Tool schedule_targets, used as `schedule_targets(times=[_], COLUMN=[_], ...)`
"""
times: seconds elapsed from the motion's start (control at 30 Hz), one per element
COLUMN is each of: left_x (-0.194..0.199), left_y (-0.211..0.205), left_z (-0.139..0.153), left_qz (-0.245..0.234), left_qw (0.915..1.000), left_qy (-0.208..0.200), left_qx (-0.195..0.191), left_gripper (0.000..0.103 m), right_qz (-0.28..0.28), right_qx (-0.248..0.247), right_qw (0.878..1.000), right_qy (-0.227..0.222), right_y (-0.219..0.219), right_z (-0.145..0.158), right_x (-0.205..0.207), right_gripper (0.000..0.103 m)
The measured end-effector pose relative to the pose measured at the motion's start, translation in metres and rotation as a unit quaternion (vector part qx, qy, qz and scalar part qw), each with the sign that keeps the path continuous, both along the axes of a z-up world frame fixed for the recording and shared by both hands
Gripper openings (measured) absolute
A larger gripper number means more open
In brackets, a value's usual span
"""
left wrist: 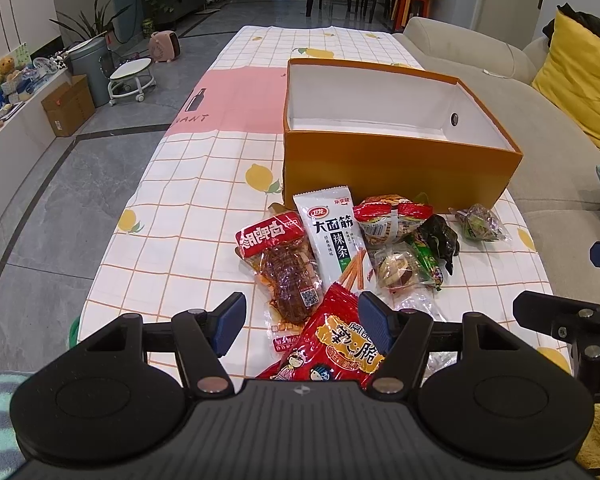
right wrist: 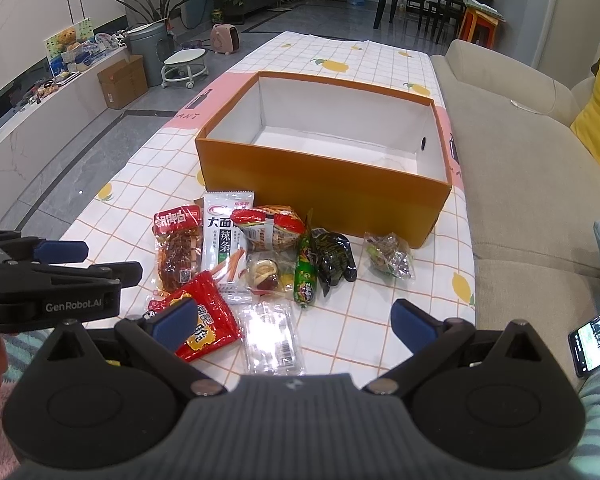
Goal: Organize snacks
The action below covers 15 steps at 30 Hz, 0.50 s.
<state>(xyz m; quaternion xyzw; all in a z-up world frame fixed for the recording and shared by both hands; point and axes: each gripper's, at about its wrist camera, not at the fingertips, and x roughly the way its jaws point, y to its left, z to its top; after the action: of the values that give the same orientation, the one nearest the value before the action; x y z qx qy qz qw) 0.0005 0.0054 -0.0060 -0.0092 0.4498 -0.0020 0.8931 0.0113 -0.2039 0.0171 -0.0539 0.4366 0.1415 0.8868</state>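
Observation:
Several snack packets lie in a heap on the table in front of an empty orange box. Nearest is a red crisp packet. Behind it lie a white spicy-strip packet, a red dried-meat packet, a clear packet, a green sausage stick and a small mixed packet. My left gripper is open above the red crisp packet. My right gripper is open and empty above the clear packet.
A checked lemon-print cloth covers the table. A beige sofa with a yellow cushion runs along the right edge. A phone lies at the right. Grey floor drops off to the left.

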Motion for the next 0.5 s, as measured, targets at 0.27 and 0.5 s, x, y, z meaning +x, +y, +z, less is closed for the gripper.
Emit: schedule_targets(times=[0.27,0.5], left_x=[0.0001,0.0000], left_y=[-0.0002,-0.0005], left_z=[-0.0001,-0.0002], left_qz=[0.000,0.000], left_qw=[1.0000,1.0000], left_qy=[0.000,0.001], left_qx=[-0.001,-0.001], left_gripper=[0.076,0.076], right_qz=[-0.001,-0.001], right_qx=[0.001,0.001], right_qw=[1.000,1.000], right_qy=[0.001,0.001], right_y=[-0.0009,-0.0009], right_z=[-0.0004,-0.0007], right_x=[0.0006,0.0008], right_gripper=[0.099,0.099])
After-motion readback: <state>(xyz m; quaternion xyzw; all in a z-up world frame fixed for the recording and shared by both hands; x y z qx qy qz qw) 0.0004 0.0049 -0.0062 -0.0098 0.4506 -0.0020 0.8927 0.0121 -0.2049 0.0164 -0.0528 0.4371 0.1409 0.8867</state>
